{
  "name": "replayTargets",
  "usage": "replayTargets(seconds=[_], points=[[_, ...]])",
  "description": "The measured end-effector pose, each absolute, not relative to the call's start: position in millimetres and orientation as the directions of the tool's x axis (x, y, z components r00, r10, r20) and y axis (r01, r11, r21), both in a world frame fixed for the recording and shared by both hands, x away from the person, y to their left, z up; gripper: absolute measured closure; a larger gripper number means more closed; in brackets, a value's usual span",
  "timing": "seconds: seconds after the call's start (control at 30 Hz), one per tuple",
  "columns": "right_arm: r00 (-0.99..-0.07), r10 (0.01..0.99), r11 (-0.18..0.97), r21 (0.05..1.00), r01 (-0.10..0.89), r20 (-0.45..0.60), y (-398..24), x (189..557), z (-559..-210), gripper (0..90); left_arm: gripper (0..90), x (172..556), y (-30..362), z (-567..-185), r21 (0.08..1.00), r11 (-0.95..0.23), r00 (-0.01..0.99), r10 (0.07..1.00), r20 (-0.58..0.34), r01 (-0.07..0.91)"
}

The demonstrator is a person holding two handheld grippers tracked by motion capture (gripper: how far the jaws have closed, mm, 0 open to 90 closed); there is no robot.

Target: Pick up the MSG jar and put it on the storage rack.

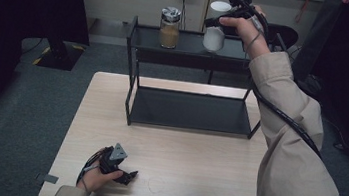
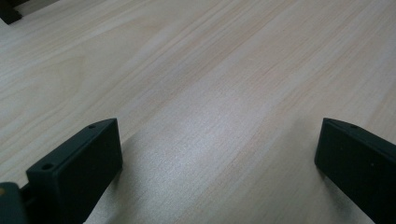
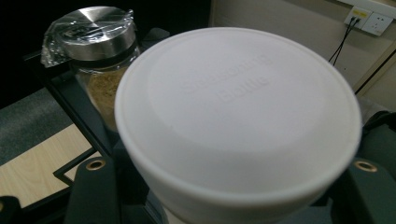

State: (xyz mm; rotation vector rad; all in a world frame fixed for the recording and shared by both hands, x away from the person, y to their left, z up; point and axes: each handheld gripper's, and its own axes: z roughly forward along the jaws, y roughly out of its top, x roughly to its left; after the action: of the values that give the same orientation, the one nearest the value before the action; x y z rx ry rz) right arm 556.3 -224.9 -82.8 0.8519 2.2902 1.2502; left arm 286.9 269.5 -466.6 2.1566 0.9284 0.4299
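Note:
A seasoning bottle with a white lid (image 3: 233, 107) and white contents (image 1: 214, 37) is at the right of the rack's top shelf (image 1: 189, 44). My right gripper (image 1: 217, 25) is shut on it just under the lid, a black jaw on each side (image 3: 233, 186). I cannot tell whether its base touches the shelf. A glass jar (image 1: 170, 28) of brown powder with a metal lid (image 3: 95, 32) stands on the same shelf to the left. My left gripper (image 1: 128, 177) rests low on the wooden table (image 1: 179, 169), jaws open over bare wood (image 2: 217, 158).
The black two-tier rack (image 1: 131, 82) stands at the table's far edge; its lower shelf (image 1: 191, 111) is bare. A wall socket (image 3: 369, 18) with cables is behind it. Grey carpet (image 1: 35, 111) surrounds the table. The right gripper's cable (image 1: 285, 119) trails along the sleeve.

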Motion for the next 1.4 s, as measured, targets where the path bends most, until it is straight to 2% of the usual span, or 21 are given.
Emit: replayTargets(seconds=[0.5, 1.27, 1.4], points=[[-0.709, 0.704, 0.392, 0.852, 0.345, -0.037, -221.5, 572.6, -92.9, 34.8, 0.0, 286.8, 269.5, -466.6, 0.740, -0.467, 0.682, 0.731, 0.015, 0.484], [-0.698, 0.716, 0.361, 0.869, 0.337, -0.027, -225.7, 569.1, -101.2, 34.2, 0.0, 286.8, 269.5, -466.5, 0.740, -0.467, 0.683, 0.731, 0.015, 0.484], [-0.698, 0.716, 0.357, 0.875, 0.329, -0.030, -225.7, 566.9, -103.1, 31.1, 0.0, 286.9, 269.5, -466.4, 0.739, -0.467, 0.682, 0.731, 0.015, 0.485]])
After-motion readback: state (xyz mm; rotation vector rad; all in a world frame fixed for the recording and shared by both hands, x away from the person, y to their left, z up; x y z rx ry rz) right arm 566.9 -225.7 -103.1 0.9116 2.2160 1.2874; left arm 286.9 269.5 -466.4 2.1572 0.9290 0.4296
